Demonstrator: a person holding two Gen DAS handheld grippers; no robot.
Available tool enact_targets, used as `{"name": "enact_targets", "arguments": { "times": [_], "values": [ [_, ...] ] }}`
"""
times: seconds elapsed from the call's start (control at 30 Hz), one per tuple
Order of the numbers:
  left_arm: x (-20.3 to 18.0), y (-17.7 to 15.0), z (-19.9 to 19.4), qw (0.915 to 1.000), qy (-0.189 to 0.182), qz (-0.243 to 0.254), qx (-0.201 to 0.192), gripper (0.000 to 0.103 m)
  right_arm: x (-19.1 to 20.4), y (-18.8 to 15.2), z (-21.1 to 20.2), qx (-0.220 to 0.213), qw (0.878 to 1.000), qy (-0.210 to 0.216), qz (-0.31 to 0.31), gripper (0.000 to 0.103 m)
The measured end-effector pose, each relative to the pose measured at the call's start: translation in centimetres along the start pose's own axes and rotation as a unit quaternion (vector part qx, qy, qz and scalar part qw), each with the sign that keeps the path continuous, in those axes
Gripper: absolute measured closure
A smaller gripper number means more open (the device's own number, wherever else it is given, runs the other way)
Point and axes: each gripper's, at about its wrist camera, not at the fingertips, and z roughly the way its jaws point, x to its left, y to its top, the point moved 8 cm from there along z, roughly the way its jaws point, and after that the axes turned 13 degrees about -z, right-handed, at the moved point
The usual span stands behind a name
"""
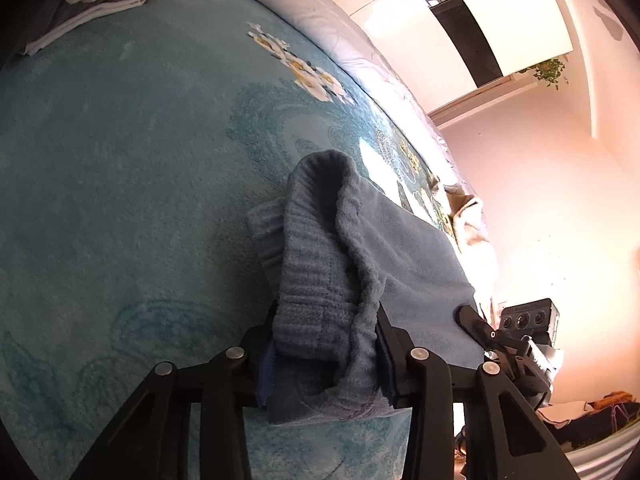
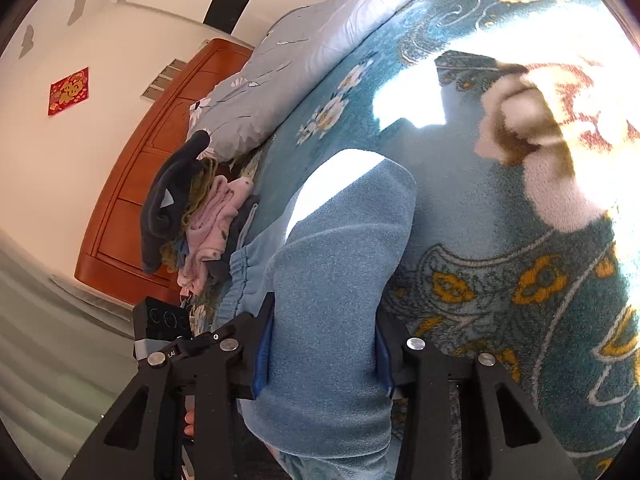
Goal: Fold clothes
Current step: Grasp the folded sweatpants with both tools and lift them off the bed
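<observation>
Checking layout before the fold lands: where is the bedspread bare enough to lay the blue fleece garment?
Bare teal bedspread spreads left of the blue fleece garment, up to the grey folded cloth. It is crowded by the mixed clothes pile beside the grey floral pillow, and by the cream fluffy garment.

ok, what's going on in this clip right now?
A person is folding a light blue fleece garment on a bed covered by a teal floral blanket. Both tongs are shut on it: the left tongs pinch the ribbed cuff end, the right tongs clamp a plain fleece section. A heap of unfolded clothes sits by the grey floral pillow, and a cream and brown fleece piece lies further along the blanket.
</observation>
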Motion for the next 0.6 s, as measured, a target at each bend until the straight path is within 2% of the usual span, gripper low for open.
{"name": "enact_targets", "arguments": {
  "times": [0.2,0.27,0.43,0.6],
  "values": [
    [-1.2,0.7,-2.9,0.9997,-0.018,0.02,-0.003,0.062,2.6,0.4,-0.1,-0.005,0.999,-0.006,-0.032,0.06],
    [-2.4,1.4,-4.5,0.9988,-0.02,0.043,-0.011,0.063,3.6,0.8,-0.1,-0.008,0.999,-0.006,-0.034,0.061],
    [-6.7,4.5,-10.1,0.993,-0.026,0.1,-0.057,0.063,8.5,3.8,0.0,-0.029,0.997,0.016,-0.075,0.061],
    [-11.7,9.2,-17.5,0.982,-0.032,0.149,-0.112,0.063,15.9,8.6,1.5,-0.037,0.989,0.031,-0.139,0.061]
  ]
}}
